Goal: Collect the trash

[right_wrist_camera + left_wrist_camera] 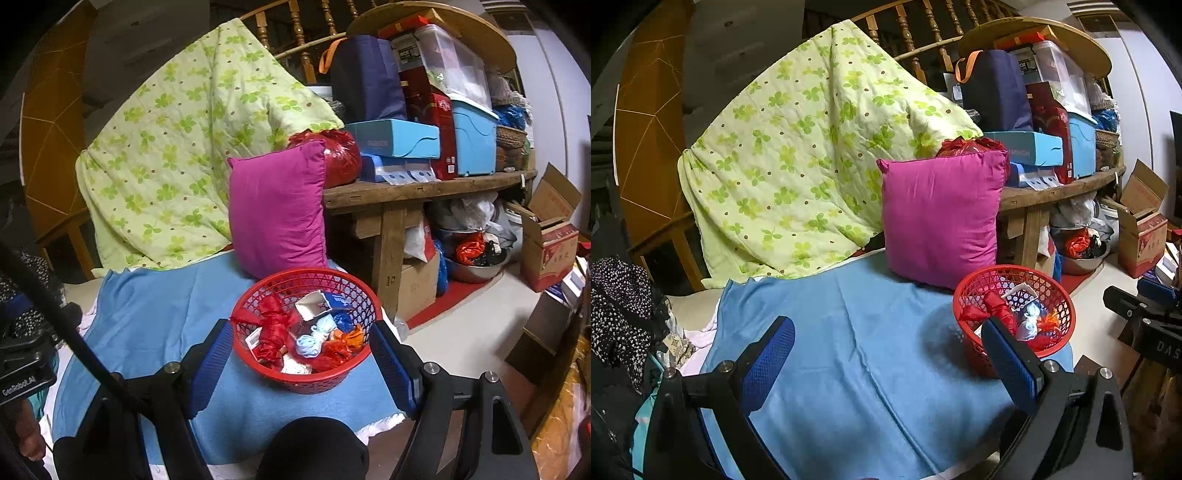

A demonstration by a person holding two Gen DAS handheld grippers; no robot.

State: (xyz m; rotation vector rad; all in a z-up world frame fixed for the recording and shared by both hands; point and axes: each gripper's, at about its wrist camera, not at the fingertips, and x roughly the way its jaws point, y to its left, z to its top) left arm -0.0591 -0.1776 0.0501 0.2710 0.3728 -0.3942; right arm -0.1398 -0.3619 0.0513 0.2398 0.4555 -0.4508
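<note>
Risk: tipping the round red plastic mesh basket (306,328) of crumpled wrappers off the blue cloth (155,317).

The basket, already holding red, orange and pale-blue scraps and a small carton, sits near the cloth's right edge, in front of the magenta pillow (277,210). The right gripper (301,363) hangs with jaws wide, straddling the basket without touching; the left gripper (886,362) is likewise spread and empty, left of the basket. A careless nudge on the rim could slide it over the edge.
</note>
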